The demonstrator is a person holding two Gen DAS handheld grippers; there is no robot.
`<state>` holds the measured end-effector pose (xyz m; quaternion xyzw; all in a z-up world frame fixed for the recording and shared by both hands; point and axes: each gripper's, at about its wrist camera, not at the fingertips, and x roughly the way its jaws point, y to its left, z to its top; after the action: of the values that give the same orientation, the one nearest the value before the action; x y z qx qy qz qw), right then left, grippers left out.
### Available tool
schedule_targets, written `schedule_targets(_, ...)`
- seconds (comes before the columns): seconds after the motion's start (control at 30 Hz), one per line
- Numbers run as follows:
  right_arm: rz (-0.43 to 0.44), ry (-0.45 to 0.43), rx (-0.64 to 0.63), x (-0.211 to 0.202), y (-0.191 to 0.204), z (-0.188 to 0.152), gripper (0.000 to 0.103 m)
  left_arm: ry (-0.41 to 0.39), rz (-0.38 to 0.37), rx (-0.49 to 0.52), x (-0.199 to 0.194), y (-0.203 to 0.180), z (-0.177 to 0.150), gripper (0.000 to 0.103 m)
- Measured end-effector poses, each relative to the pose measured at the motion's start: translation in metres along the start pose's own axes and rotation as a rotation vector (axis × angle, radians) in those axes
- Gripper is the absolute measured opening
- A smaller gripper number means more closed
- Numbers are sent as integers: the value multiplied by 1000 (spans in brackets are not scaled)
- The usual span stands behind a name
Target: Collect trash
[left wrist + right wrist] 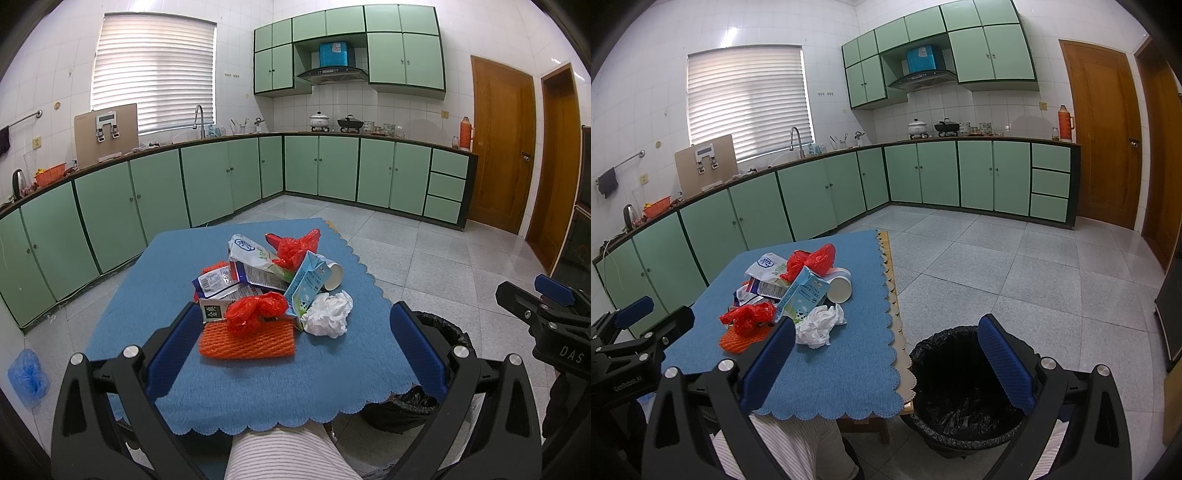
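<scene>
A pile of trash lies on the blue-clothed table (258, 391): an orange foam net (247, 341), red plastic bags (255, 308), a blue milk carton (306, 284), crumpled white tissue (328, 314), a paper cup (332, 275) and wrappers. My left gripper (295, 343) is open and empty, near the table's near edge, short of the pile. My right gripper (886, 354) is open and empty, over the table's right edge and the black-lined trash bin (960, 387). The tissue (820, 325) and carton (805, 291) show left of it.
The bin stands on the tiled floor right of the table (827, 369). A person's striped knee (288, 454) is under the near edge. Green cabinets (207, 184) line the far walls. A blue bag (27, 376) lies on the floor left.
</scene>
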<state>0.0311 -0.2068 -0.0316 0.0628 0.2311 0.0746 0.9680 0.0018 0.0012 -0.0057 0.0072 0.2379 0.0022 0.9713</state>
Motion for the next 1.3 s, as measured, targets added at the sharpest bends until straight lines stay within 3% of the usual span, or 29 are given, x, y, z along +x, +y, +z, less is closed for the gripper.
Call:
schedule_targets(0.9, -2, -1, 0, 3, -2, 0, 97, 7, 2, -8, 5, 6, 4, 98)
schedule_targets(1.3, 27, -13, -28, 52, 8, 14, 97, -8, 146, -62, 55, 60, 15, 98)
